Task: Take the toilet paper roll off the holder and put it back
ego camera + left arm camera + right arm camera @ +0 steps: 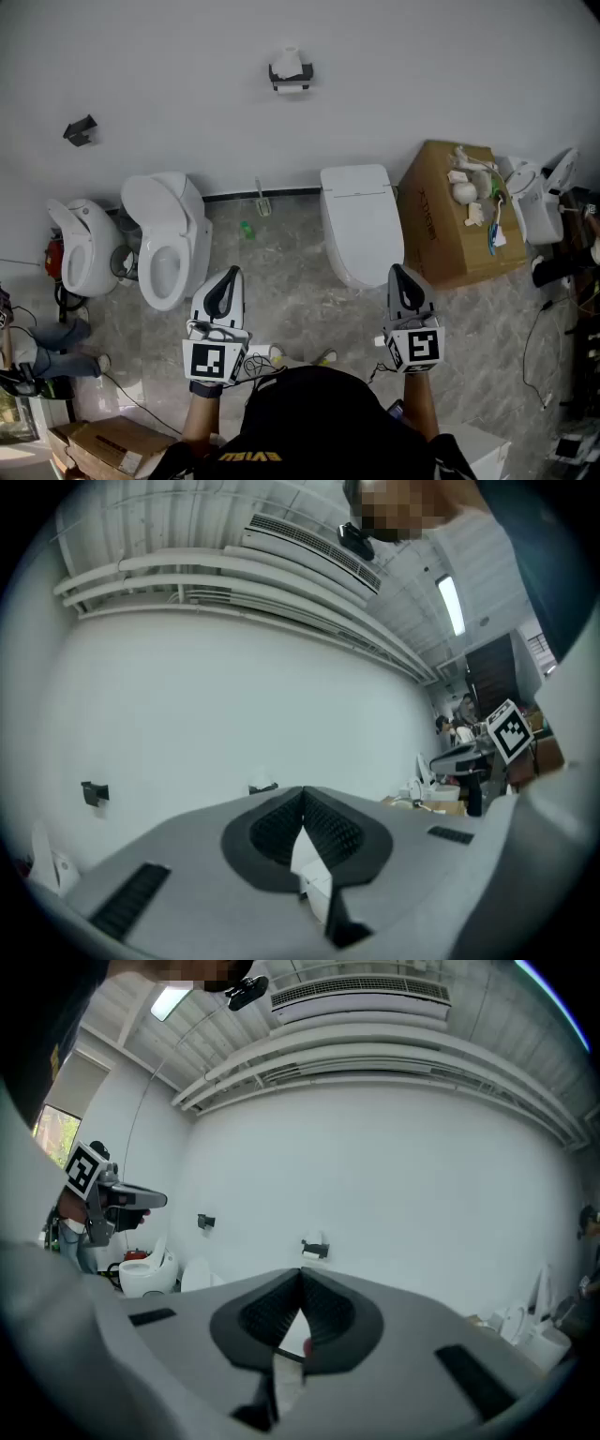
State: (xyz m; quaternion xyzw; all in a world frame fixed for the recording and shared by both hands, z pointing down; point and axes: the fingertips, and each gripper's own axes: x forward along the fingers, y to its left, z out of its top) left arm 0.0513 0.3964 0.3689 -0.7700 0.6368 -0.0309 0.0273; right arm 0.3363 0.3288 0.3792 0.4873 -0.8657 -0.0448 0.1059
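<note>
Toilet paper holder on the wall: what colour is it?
The holder is black, with a white roll on it; clearest in the head view.

Head view steeply down, gripper views level — sharing wall (422, 66)

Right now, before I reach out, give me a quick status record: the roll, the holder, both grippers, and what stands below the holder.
roll: toilet paper roll sits on the holder, untouched
holder: fixed to the white wall, ahead, roughly midway between the two grippers
left gripper: left gripper has its jaws together, empty, well short of the roll
right gripper: right gripper has its jaws together, empty, well short of the roll
below holder: open toilet to its left, closed toilet to its right
stage: removal not yet begun
</note>
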